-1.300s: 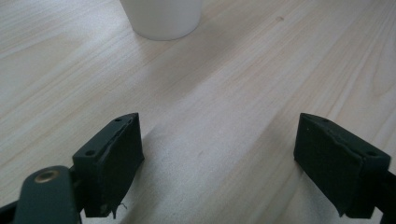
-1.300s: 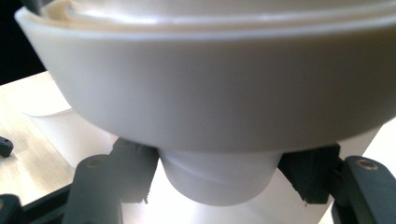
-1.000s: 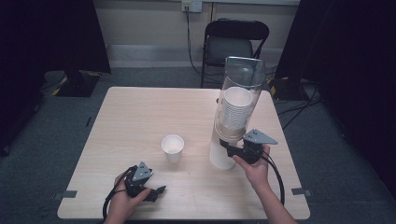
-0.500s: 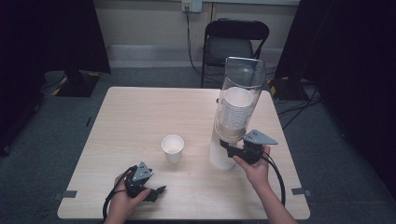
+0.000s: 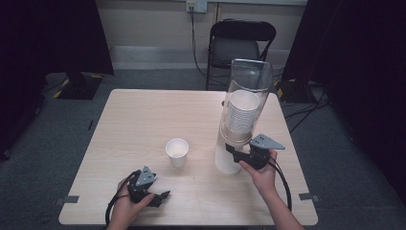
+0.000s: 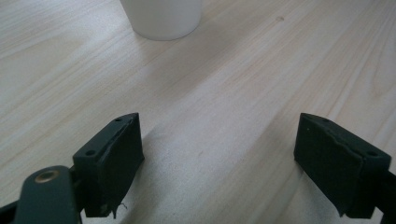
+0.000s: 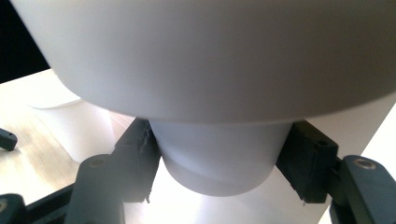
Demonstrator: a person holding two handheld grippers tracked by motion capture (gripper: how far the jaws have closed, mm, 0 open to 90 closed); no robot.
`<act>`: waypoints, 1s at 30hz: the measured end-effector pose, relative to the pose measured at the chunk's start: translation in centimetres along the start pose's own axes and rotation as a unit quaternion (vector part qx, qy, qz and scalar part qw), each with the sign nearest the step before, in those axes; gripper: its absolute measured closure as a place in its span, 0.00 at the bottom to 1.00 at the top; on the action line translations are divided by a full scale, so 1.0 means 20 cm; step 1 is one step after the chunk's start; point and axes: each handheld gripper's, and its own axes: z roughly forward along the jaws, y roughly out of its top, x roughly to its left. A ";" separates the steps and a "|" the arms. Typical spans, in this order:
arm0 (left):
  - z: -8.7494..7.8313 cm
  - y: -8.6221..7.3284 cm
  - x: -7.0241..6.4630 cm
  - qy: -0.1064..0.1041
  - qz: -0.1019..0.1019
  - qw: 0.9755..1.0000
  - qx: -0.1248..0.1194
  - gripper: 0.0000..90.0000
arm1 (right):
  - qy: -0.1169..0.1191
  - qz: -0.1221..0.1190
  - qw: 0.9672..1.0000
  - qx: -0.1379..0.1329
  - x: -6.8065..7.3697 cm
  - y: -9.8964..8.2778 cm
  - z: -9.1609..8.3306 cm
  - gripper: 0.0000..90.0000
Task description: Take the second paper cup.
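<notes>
Right gripper clamped onto the bottom cup poking out under the cup dispenser, jaws just finished squeezing in, pads pressed on both sides of it. Dispenser standing upright at the right side of the table, stack of cups visible inside the clear tube. Left gripper parked low near the front edge, jaws spread wide, nothing between them. Single paper cup sitting upright mid-table, between the two grippers, touching neither. Folding chair behind the table.
</notes>
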 end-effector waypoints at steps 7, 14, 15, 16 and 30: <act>0.00 0.00 0.00 -0.001 0.000 1.000 -0.001 0.17 | -0.003 -0.016 0.996 0.092 -0.04 -0.13 0.01 0.41; 0.00 0.00 0.00 -0.003 0.000 1.000 -0.001 0.17 | 0.016 -0.014 0.992 0.126 -0.03 -0.17 0.02 0.40; 0.00 0.00 0.00 -0.003 -0.001 1.000 -0.001 0.17 | 0.019 -0.017 0.991 0.132 -0.03 -0.17 0.02 0.40; 0.00 0.00 0.00 -0.003 -0.001 1.000 -0.001 0.17 | 0.019 -0.020 0.990 0.135 -0.02 -0.18 0.02 0.40; 0.00 0.00 0.00 -0.002 0.003 1.000 -0.001 0.17 | 0.011 -0.015 0.987 0.162 -0.06 -0.26 -0.04 0.39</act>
